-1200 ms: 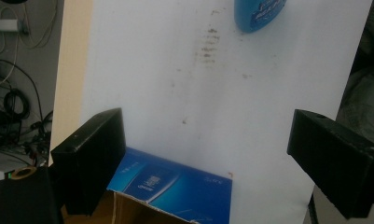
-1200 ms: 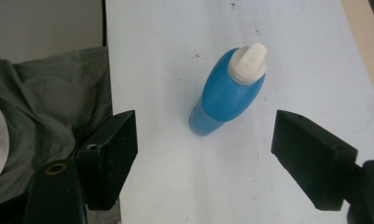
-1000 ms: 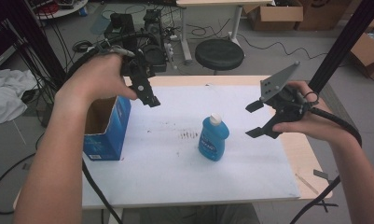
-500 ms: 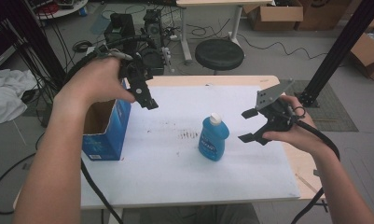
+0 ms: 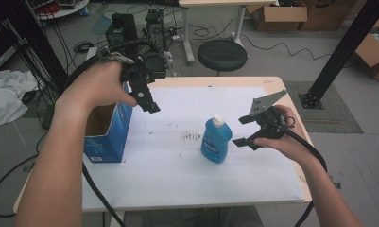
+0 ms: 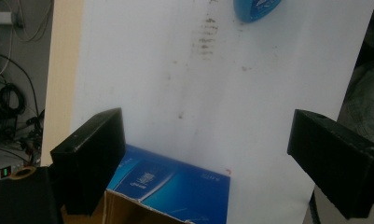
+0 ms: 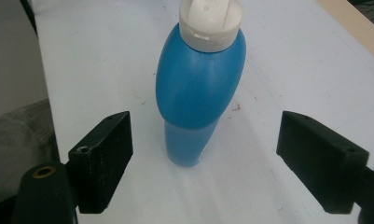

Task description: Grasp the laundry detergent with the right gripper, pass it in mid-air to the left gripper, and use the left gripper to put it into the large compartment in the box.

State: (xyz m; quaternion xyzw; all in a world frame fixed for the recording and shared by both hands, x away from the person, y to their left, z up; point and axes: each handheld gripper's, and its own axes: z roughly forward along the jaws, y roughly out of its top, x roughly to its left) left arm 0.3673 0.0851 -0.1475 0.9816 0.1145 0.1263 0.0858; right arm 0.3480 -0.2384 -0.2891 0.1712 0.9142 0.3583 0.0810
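right claw (image 5: 242, 130) lowered beside bottle (image 5: 216, 141), white cap (image 7: 208, 22) close-up

**Bare Arms, Black Grippers**

Both forearms are bare, no sleeves. Each hand carries a black two-jaw gripper: left gripper (image 5: 142, 92), right gripper (image 5: 247, 130). The jaws are blocky, matte, with small screw holes. A grey three-cornered plate (image 5: 266, 101) tops the right one. Black cables (image 5: 306, 146) trail from both.

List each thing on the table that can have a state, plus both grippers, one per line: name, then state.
Blue bottle: upright, white cap on, not gripped.
Blue box: top flaps open, standing at the table's left edge.
Right gripper: jaws just been opening, now wide, beside the bottle, not touching.
Left gripper: open, empty, above the box.
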